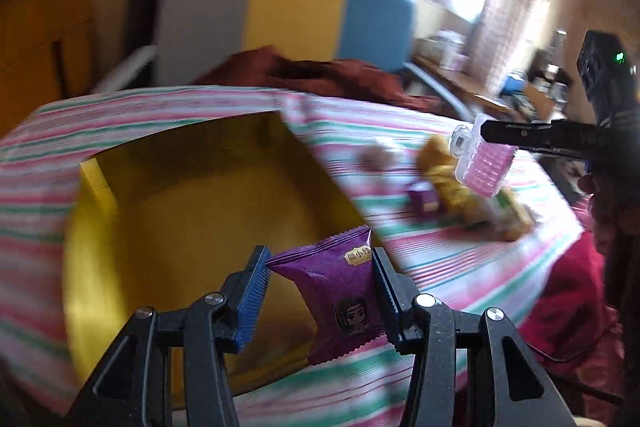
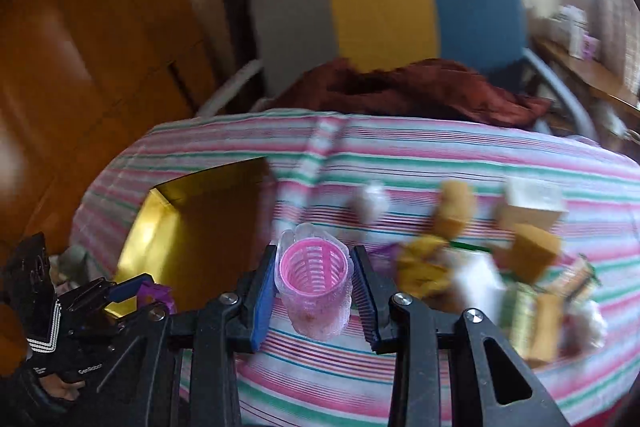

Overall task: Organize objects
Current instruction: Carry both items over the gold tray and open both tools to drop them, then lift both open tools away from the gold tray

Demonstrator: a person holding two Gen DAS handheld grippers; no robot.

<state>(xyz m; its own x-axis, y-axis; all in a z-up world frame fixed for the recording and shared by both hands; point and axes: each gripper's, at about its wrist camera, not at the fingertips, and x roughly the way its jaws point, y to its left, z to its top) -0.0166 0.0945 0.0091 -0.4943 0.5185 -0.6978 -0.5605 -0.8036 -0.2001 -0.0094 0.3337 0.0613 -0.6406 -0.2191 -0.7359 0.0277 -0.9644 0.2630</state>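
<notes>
Purple foil snack packet (image 1: 340,301) sits clamped between the blue-ribbed pads of the left gripper (image 1: 320,291), pinched at its waist so both crimped ends flare out; a small yellow label with Chinese characters shows near its top corner and a cartoon face is printed lower down, the writing too small to read. Just beyond and below those fingers opens a gold-lined cardboard box (image 1: 192,211), resting on a pink, green and white striped cloth (image 1: 440,267). Right gripper (image 2: 314,291) is closed on a pink ribbed plastic hair roller in a clear case (image 2: 314,287), held upright with its open end toward the camera. Ahead and to the right of it lies a blurred heap of yellow and orange wrapped items (image 2: 480,259) on the same cloth, with a small white lump (image 2: 370,205) just past the roller. Left of this gripper the other one appears, white lettering on its black body, beside the gold box. Farther out stands a grey, yellow and blue chair back (image 2: 384,11) with dark red fabric (image 2: 420,87) draped over the seat
</notes>
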